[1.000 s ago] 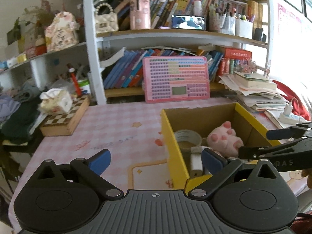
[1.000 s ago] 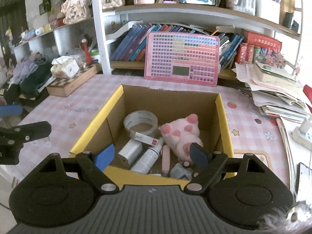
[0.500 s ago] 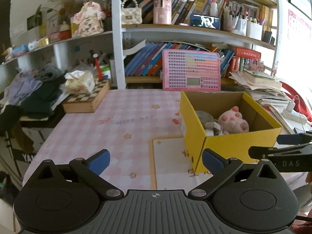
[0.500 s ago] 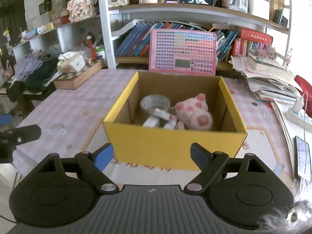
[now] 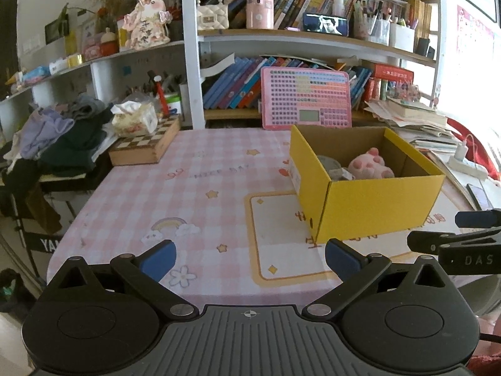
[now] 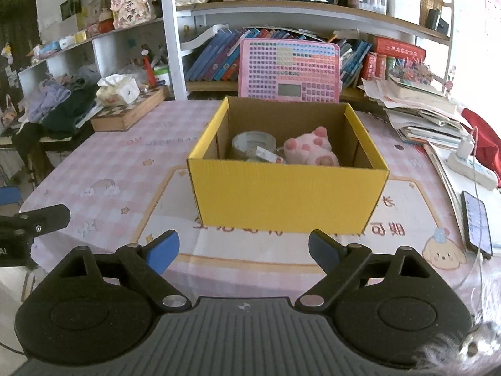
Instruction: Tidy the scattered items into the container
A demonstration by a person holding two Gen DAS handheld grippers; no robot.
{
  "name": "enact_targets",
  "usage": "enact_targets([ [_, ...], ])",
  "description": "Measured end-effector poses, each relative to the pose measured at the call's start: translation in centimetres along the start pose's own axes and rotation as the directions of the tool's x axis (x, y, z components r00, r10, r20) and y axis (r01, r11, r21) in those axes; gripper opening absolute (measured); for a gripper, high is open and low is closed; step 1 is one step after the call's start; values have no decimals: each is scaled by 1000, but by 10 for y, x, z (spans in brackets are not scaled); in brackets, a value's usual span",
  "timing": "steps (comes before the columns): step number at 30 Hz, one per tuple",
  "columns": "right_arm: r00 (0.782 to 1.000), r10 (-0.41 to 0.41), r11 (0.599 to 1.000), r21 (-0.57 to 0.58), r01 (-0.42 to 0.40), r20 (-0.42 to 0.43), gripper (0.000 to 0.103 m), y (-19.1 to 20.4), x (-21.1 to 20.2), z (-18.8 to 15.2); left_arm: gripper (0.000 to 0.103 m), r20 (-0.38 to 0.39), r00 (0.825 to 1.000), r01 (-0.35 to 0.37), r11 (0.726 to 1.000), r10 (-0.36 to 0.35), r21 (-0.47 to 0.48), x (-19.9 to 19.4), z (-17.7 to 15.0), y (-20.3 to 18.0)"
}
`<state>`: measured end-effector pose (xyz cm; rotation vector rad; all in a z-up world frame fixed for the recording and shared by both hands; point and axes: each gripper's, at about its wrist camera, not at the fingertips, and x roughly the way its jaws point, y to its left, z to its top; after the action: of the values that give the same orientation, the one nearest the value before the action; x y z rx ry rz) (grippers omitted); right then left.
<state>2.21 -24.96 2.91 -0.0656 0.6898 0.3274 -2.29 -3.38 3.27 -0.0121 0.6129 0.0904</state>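
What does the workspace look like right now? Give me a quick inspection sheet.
Surface: pink checked tablecloth, no loose task items seen.
Job's things: yellow box holds tape roll, pink plush and small items.
Clutter: chessboard box, tissue pack, paper stack, phone.
Grippers: left gripper and right gripper open, empty, short of the box.
Cables: charger lead on power strip.
Surroundings: bookshelf, pink keyboard toy.

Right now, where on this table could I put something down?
Bare cloth lies left of the yellow box, between it and the chessboard, and in front of the box. The right edge is crowded: paper stacks, power strip, phone.
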Motion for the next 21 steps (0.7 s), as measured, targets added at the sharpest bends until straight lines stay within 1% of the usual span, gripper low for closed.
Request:
enact_targets([
  [7,1000,-15,1000,20,15,-11,92,1,-11,-13,103,-36,999,3,1000,-3,-4,-5,-11,-2],
  [13,1000,-7,1000,24,7,-27,93,0,-15,-19,103,-38,999,7,999,-8,-31,-11,-17,0],
  [21,999,4,1000,14,-3,-41,94,1,-17,-24,103,-66,998,15,1000,-17,-26,-13,-22,-3],
])
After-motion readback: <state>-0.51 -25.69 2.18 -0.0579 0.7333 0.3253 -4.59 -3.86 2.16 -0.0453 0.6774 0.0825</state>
